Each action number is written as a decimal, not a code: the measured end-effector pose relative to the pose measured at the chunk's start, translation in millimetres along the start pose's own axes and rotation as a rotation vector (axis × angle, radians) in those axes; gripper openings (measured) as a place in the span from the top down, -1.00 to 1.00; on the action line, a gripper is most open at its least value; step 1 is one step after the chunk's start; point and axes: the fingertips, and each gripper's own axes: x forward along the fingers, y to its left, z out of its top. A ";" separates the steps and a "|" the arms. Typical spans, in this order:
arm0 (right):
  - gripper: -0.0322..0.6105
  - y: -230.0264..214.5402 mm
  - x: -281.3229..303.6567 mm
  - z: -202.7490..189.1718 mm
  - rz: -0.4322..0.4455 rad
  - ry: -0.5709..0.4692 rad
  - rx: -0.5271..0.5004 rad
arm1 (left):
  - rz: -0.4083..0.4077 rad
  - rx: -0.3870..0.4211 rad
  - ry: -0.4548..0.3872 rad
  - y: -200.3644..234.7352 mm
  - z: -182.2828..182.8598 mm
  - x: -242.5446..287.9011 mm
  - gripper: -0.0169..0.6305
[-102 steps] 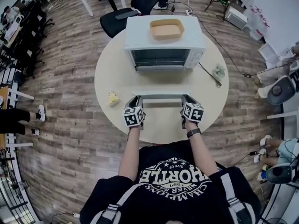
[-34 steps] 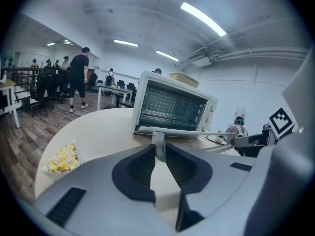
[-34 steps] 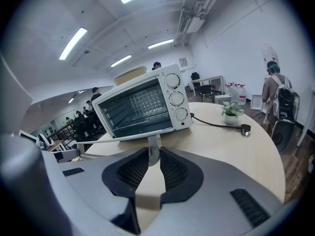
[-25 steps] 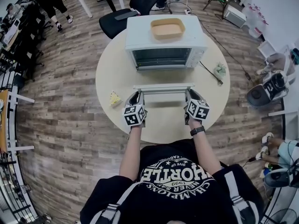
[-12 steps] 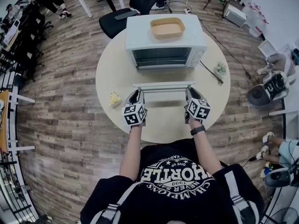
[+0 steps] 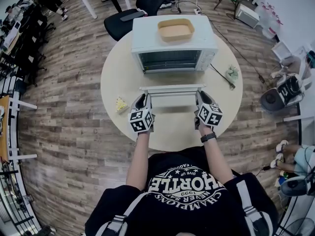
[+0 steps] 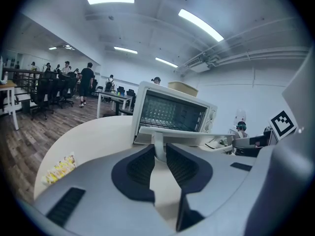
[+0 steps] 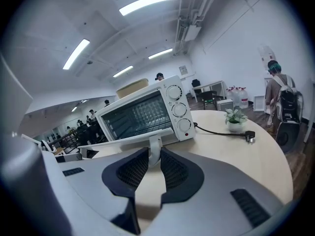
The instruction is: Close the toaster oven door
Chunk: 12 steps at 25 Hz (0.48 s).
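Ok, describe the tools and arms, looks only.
The left tool and right tool are grey shells with dark ribbed pads, each carrying a white cube with black square markers. Arms are bare below a black printed T-shirt; the right wrist wears a dark wristband.

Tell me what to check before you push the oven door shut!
1. Left gripper clamped on the door handle: ok.
2. Right gripper clamped on it too: ok.
3. Toaster oven shut: not ok, it stands open.
4. Nothing poking out of the opening: ok, only the rack shows inside.
5. Tray on top sits back from the front edge: ok.
6. Cord out of the way: ok, it lies off to the oven's right.
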 end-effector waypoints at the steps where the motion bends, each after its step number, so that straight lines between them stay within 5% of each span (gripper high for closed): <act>1: 0.60 1.5 -0.1 0.1 -0.001 -0.001 -0.014 | 0.000 0.001 -0.004 0.9 0.3 -0.6 0.67; 12: 0.60 4.1 0.1 5.4 0.004 -0.014 -0.035 | 0.016 0.011 -0.034 1.0 5.7 -1.5 0.66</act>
